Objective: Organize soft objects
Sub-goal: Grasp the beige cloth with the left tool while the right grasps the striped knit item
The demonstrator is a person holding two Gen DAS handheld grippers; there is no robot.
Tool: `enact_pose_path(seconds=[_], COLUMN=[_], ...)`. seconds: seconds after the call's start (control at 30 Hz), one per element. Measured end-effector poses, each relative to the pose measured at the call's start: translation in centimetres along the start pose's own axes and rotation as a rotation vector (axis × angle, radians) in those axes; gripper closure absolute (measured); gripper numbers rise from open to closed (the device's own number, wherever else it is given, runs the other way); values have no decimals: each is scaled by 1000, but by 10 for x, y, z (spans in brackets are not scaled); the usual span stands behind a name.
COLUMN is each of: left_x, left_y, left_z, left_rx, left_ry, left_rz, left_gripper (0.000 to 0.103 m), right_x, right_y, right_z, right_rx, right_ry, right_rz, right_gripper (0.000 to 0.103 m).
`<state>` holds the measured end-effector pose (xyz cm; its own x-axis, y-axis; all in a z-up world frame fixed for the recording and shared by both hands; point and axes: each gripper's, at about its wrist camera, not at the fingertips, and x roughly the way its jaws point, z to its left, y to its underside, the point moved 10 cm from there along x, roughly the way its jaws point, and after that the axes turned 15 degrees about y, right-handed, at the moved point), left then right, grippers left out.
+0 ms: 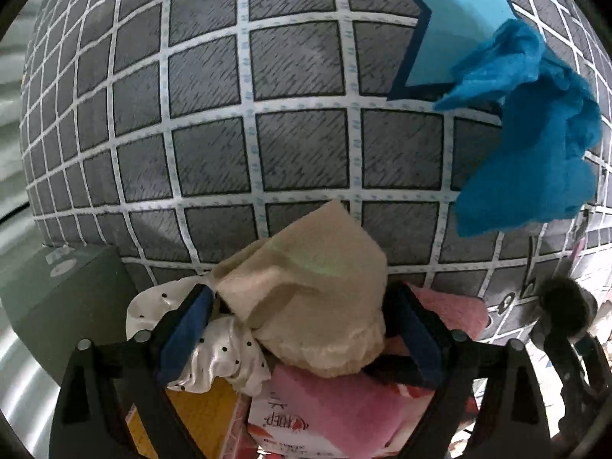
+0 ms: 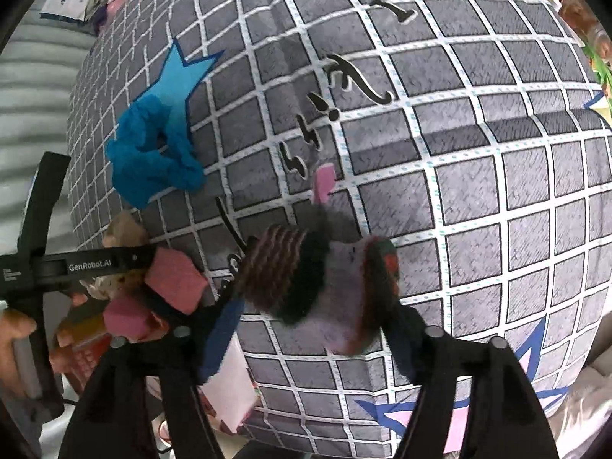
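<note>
A beige soft cloth [image 1: 313, 290] stands bunched between the blue pads of my left gripper [image 1: 302, 296], which is open around it over a pile. A white dotted satin scrunchie [image 1: 218, 363] lies against the left pad. A blue fleecy cloth [image 1: 531, 141] [image 2: 153, 153] lies on the grey checked cover [image 1: 298, 145] [image 2: 478, 210], beside a light blue star print. My right gripper [image 2: 310, 287] is shut on a blurred fuzzy knit piece [image 2: 294, 275], striped brown, black and lilac, just above the cover. The left gripper [image 2: 91, 264] shows at the left of the right wrist view.
Under the left gripper lie a pink printed pack [image 1: 325, 413] and a yellow thing [image 1: 202, 409]. A grey-green box [image 1: 65, 298] stands at the left. Pink sponge blocks [image 2: 176, 275] sit by the cover's edge. A person's hand [image 2: 15, 325] holds the left tool.
</note>
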<state>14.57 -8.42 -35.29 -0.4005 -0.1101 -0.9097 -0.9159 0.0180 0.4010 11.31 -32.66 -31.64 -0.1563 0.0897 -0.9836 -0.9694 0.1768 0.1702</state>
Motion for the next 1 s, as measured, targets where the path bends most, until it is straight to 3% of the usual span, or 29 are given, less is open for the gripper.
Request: enact_pose_path(seconds=[0.2, 0.3, 0.33, 0.4, 0.67, 1.0], left_x=[0, -3, -5, -13, -64, -127], left_y=[-6, -12, -12, -12, 0, 42], left_z=[-32, -46, -50, -55, -69, -78], left_rx=[107, 152, 165, 189, 253, 296], left_ry=[-20, -45, -52, -52, -74, 6], left_rz=[2, -18, -29, -58, -219, -370], left_gripper=[39, 61, 69, 75, 77, 77], right_x=[11, 17, 18, 17, -5, -30], right_y=[-1, 0, 0, 0, -7, 23], right_z=[8, 6, 5, -1, -34, -28], right_rx=[-11, 9, 17, 35, 34, 7], right_ry=[23, 41, 42, 32, 18, 33], right_rz=[0, 0, 1, 3, -24, -69], right_gripper=[31, 31, 32, 40, 46, 46])
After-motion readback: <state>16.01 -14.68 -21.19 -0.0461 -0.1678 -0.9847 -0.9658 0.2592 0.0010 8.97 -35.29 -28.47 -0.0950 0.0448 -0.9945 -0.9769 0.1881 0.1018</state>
